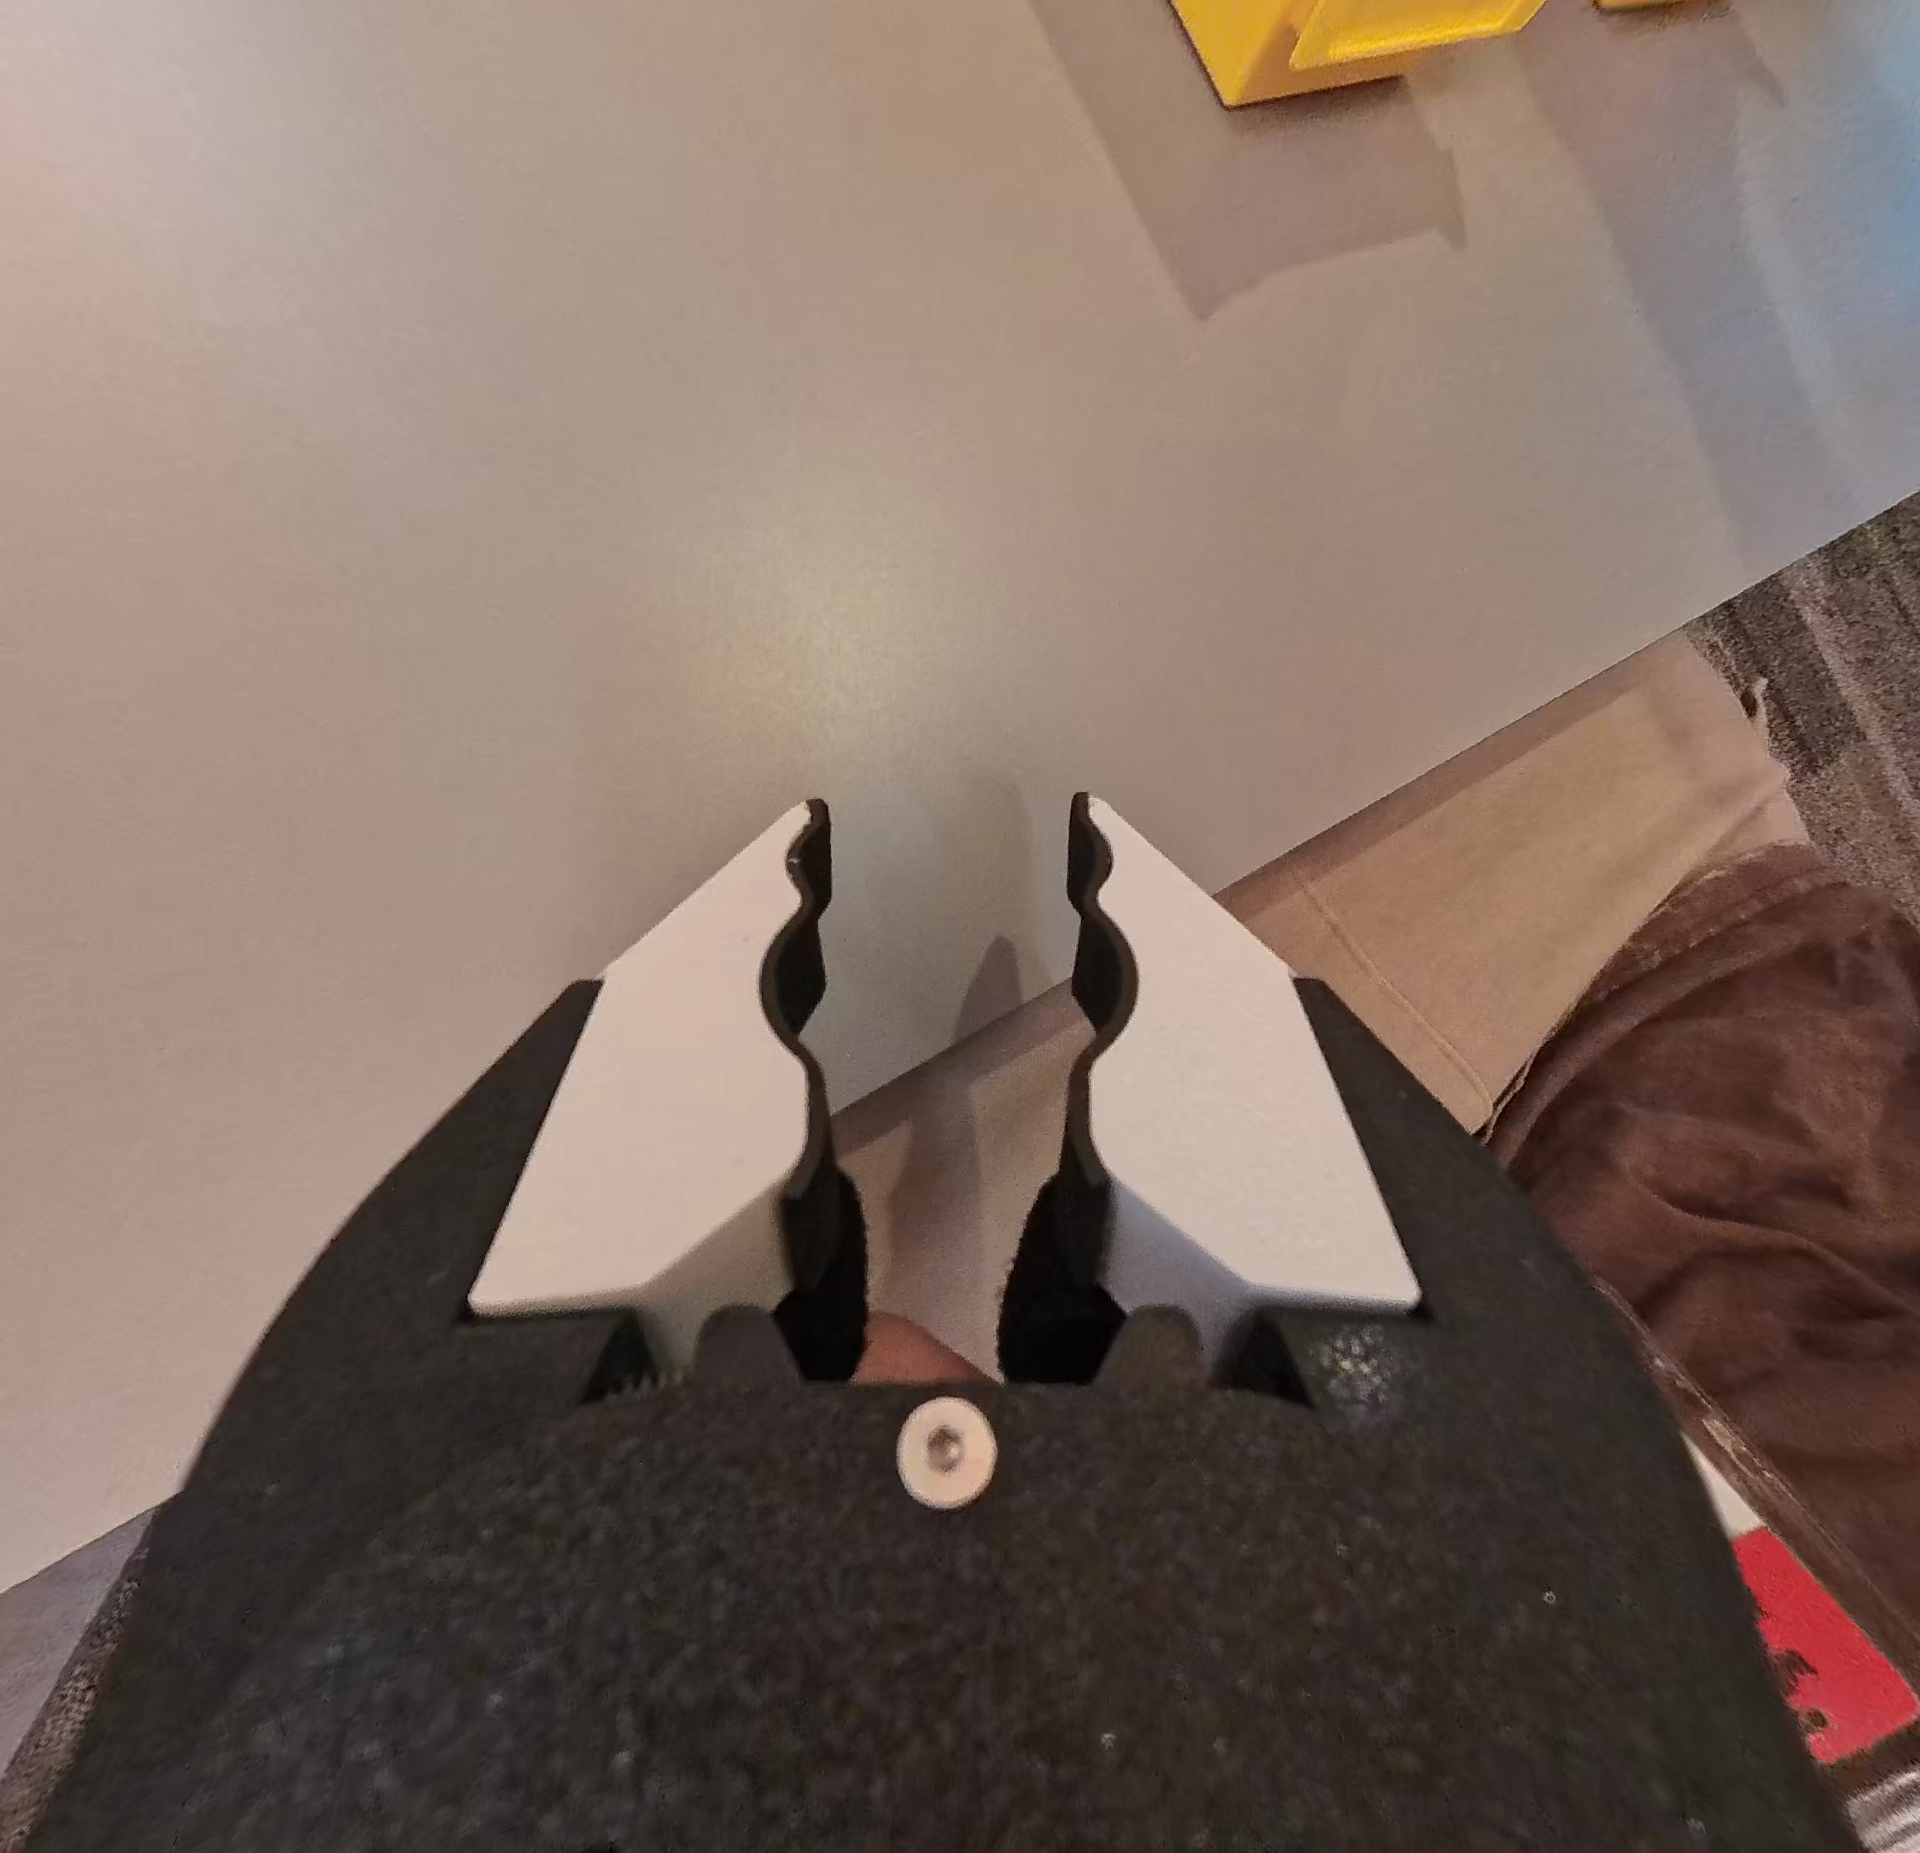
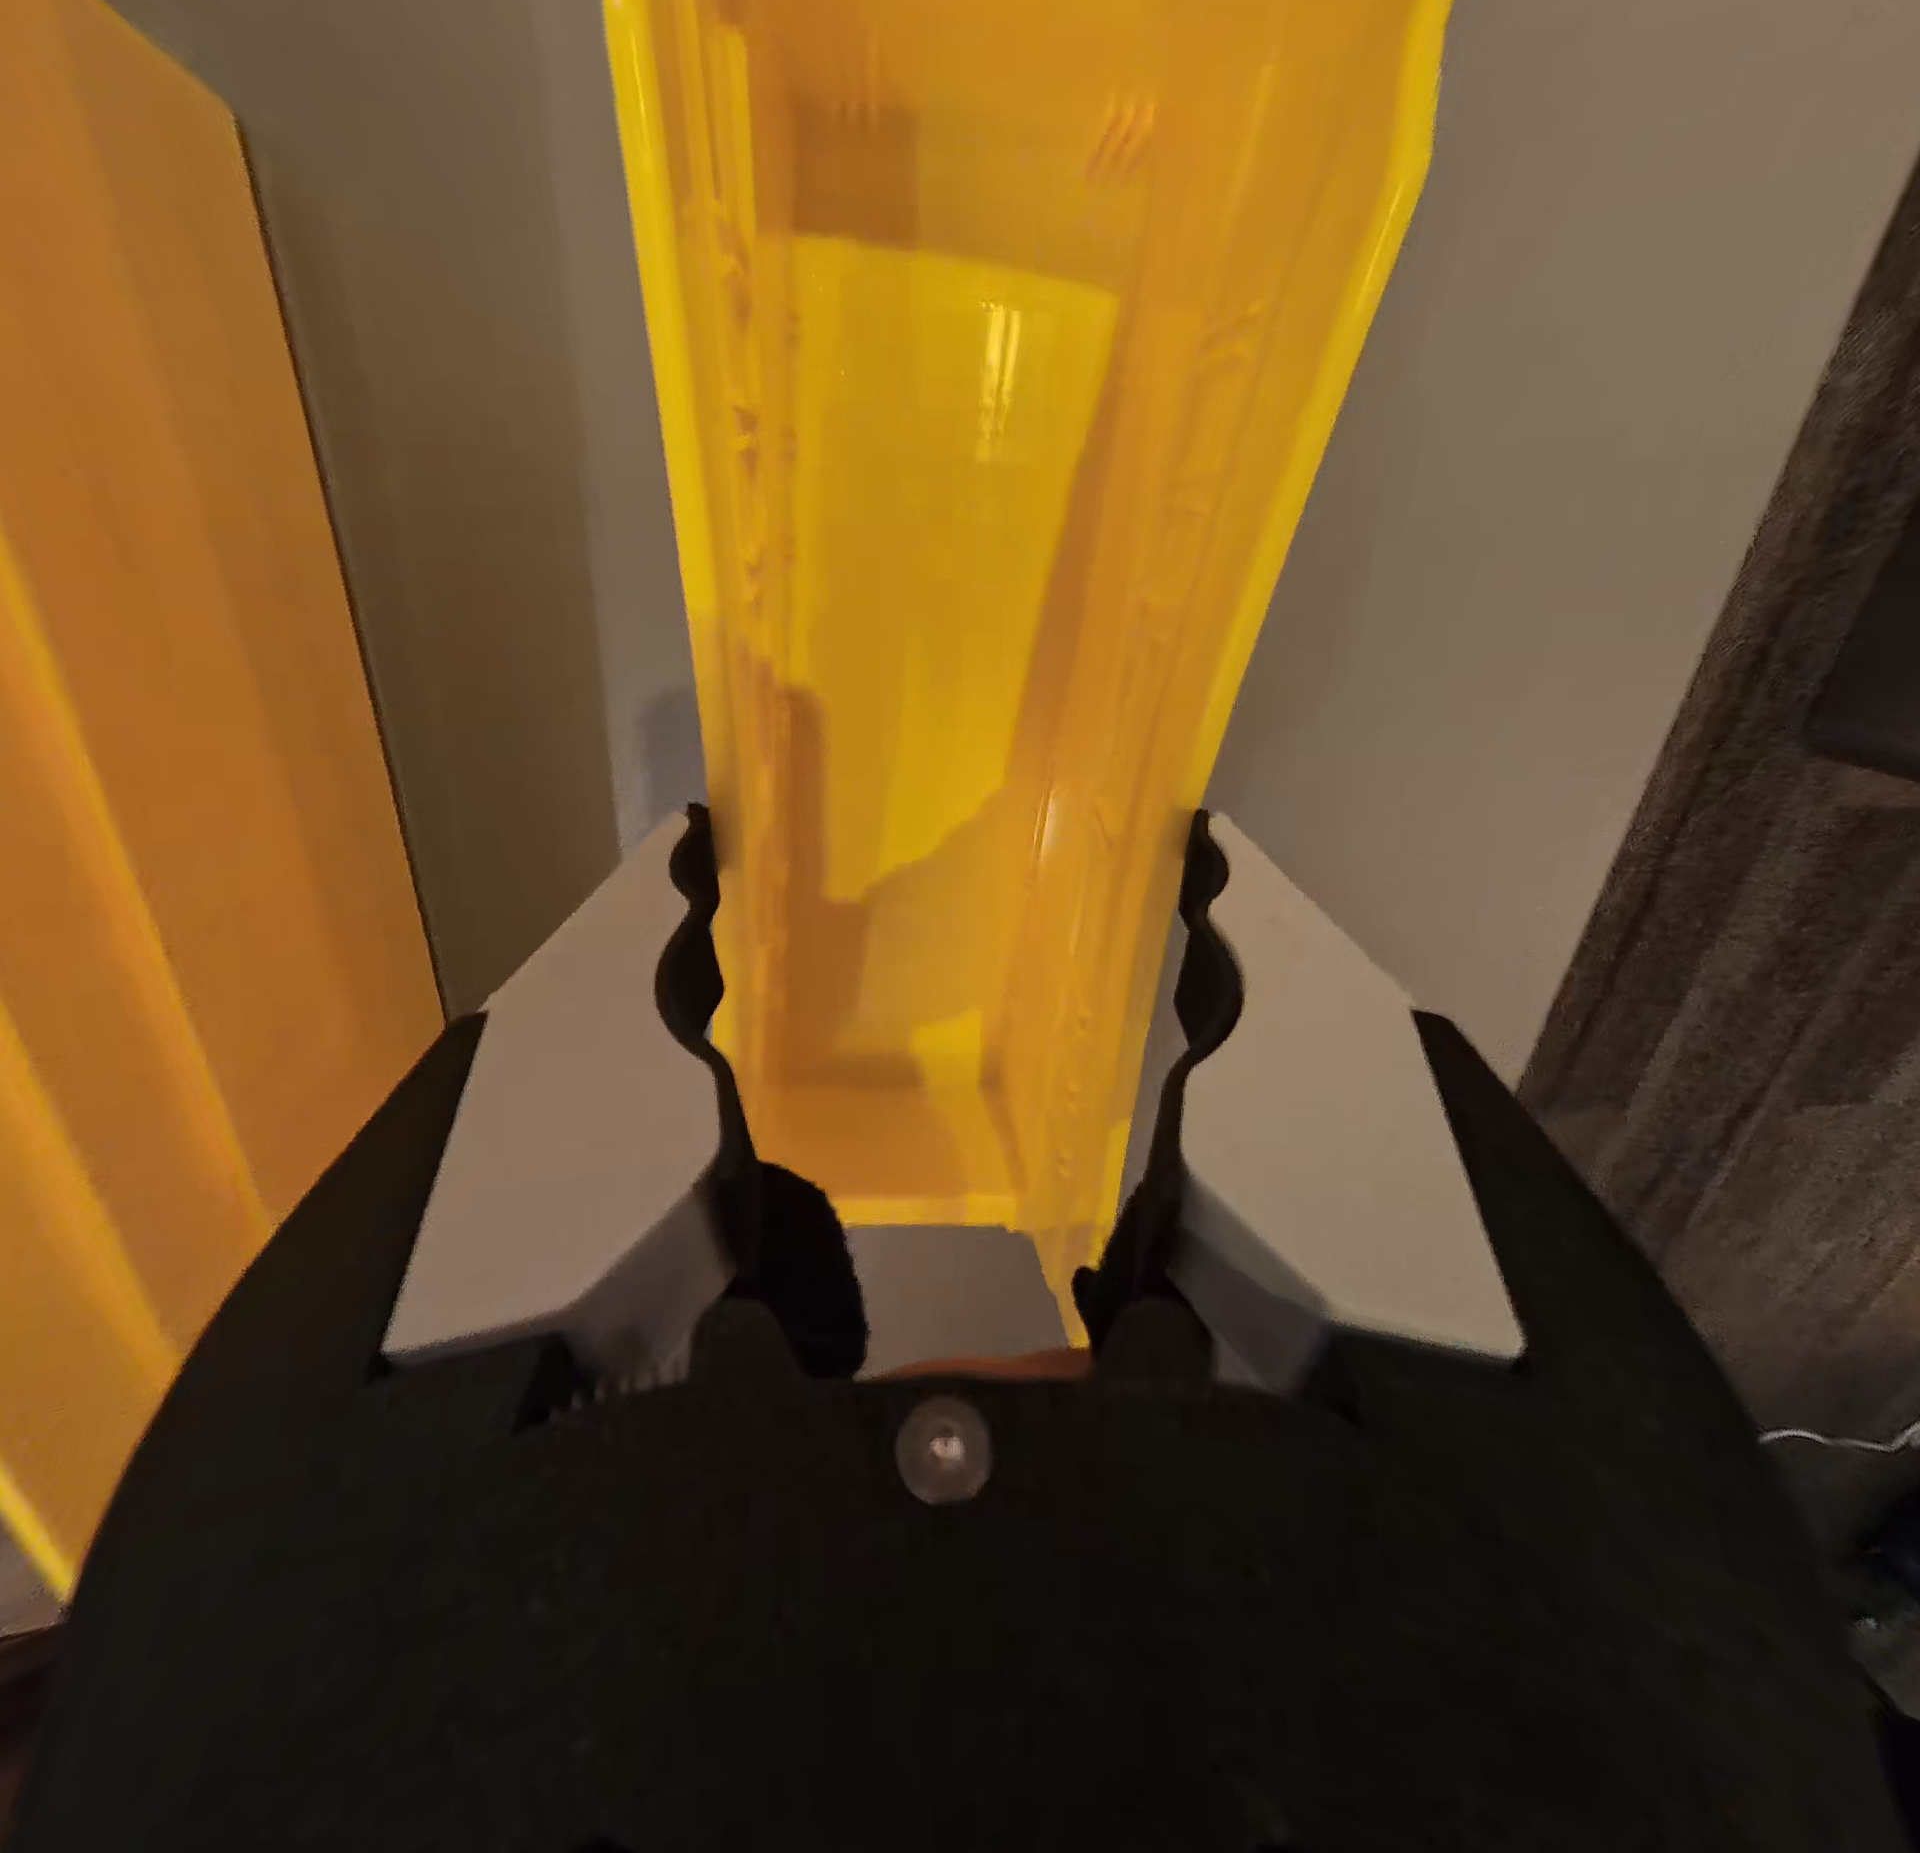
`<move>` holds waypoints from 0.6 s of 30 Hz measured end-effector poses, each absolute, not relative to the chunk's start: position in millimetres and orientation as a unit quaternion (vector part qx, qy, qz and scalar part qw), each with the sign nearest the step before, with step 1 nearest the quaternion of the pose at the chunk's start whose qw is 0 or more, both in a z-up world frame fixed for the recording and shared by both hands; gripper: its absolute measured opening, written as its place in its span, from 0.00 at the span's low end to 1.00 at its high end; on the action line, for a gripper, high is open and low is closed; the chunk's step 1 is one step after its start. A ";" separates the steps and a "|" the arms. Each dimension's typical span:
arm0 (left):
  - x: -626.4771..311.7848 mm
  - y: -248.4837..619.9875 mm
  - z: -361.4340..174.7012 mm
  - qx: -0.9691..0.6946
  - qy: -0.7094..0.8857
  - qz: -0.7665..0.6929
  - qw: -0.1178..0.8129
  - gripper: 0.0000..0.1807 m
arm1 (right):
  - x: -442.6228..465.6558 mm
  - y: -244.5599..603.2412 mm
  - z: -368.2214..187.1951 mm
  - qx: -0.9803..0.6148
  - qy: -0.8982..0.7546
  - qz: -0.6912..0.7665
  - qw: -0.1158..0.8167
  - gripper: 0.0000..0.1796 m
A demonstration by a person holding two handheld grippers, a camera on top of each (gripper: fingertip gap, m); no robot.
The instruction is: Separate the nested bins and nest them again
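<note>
Over on the left wrist view, the left tongs (image 1: 951, 816) are hovering released and empty above the pale bench (image 1: 520, 401), near its front edge, jaws parted with nothing between them. Far off at the top of the view, yellow bins (image 1: 1351, 27) are sitting on the bench, well apart from these tongs; how many there are I cannot tell, as the frame cuts them.

Switching to the right wrist view, the right tongs (image 2: 945, 837) are straddling a yellow bin (image 2: 997, 453), jaws wide, pads right at its side walls. Whether they are truly squeezing it I cannot tell. A second yellow bin (image 2: 135, 660) is standing just beside it at the left, not nested.

So the separating is looking done, and the re-nesting is looking like the part left, judging by the two bins standing apart.
</note>
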State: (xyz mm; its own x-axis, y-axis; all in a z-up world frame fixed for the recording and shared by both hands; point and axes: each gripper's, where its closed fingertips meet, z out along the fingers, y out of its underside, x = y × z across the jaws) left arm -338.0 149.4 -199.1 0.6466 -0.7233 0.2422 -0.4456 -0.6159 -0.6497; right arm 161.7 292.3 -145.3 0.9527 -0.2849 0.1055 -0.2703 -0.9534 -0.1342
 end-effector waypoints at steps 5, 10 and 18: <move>-339.5 150.5 -200.5 -0.866 0.333 -0.252 0.274 0.24 | 160.7 301.9 -152.1 -0.985 0.146 -0.055 0.069 0.54; -339.6 149.9 -200.4 -0.866 0.334 -0.253 0.274 0.24 | 159.8 302.5 -154.9 -0.984 0.155 -0.049 0.074 0.62; -339.1 147.5 -199.6 -0.863 0.340 -0.249 0.278 0.24 | 154.3 302.5 -116.8 -0.979 0.087 -0.077 0.169 0.65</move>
State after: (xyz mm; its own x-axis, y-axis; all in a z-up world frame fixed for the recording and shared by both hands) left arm -339.1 147.5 -199.6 0.6453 -0.7250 0.2410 -0.4485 -0.6148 -0.6487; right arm 154.3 302.5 -116.8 0.9730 -0.1964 0.1210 -0.1445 -0.9278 -0.3441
